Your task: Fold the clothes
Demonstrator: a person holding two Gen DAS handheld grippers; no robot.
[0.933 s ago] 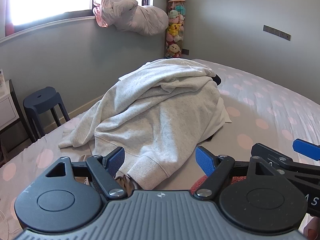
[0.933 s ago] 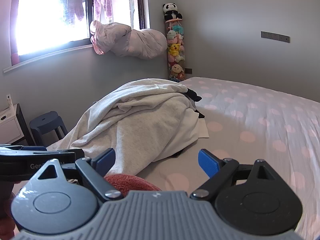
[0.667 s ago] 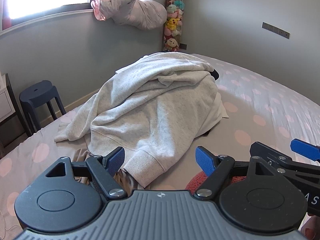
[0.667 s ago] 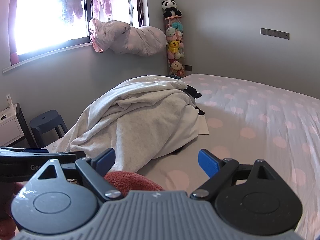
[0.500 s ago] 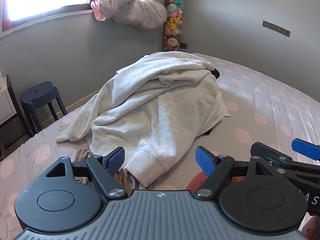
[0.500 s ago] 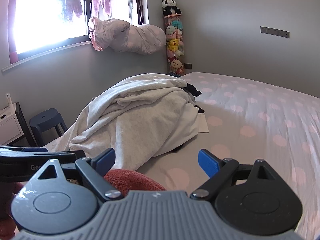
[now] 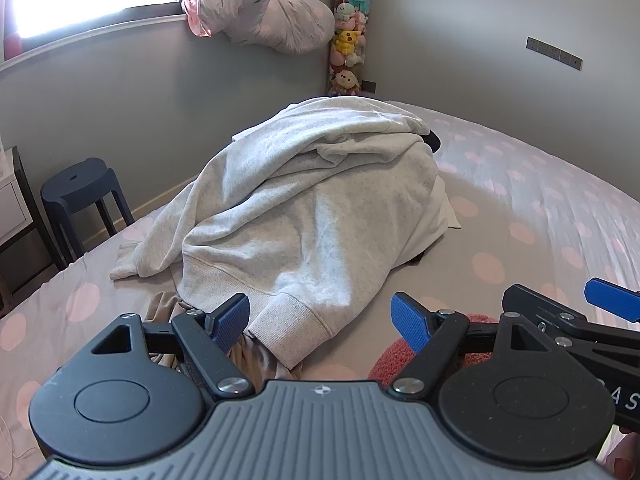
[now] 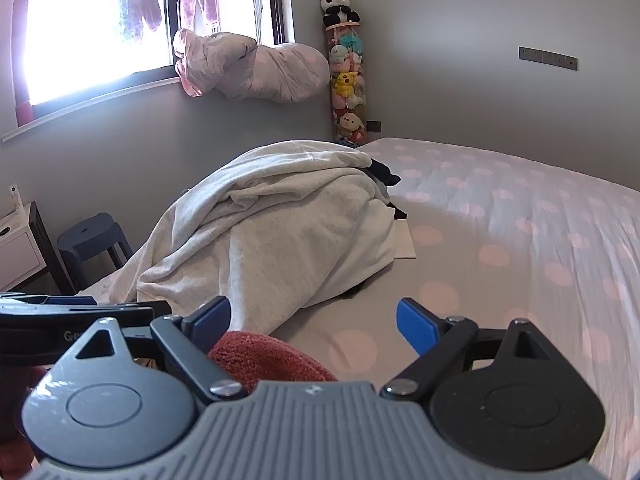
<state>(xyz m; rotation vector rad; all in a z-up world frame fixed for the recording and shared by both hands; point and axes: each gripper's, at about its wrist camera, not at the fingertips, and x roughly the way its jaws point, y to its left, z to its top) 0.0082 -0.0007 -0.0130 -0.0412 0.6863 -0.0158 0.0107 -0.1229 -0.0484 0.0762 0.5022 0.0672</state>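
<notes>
- Where any writing shows, it is partial: "Ge" on the left gripper's (image 8: 80, 312) black arm in the right view, "AS" on the right gripper's (image 7: 568, 316) body in the left view; no other text legible.
- Left gripper (image 7: 320, 316): jaws apart, nothing between them, blue ribbed pads, black linkages, grey ridged housing.
- Right gripper (image 8: 316, 320): jaws apart, nothing clamped, same build.
- Sweatshirt (image 7: 312, 208): light grey heathered fleece, heaped in a mound on the bed (image 7: 540, 208), ribbed cuff (image 7: 296, 332) just ahead of the left jaws.
- Red cloth (image 8: 268, 360): terry-like, rounded, low between the two grippers, beside the right gripper's left finger.
- Bed cover grey with pale pink dots, smooth.
- Left view only: tan fabric (image 7: 164, 304) poking from under the sweatshirt hem.
- Right view only: dark garment (image 8: 384, 174) and white folded piece (image 8: 404, 244) at the mound's far side shown more plainly; clothes hanging outside the window (image 8: 100, 32).
- Both views: dark blue plastic stool (image 7: 80, 192), plush toys in a clear tube (image 8: 346, 80), panda on top, bundled pinkish bedding (image 7: 272, 20) on the sill.
</notes>
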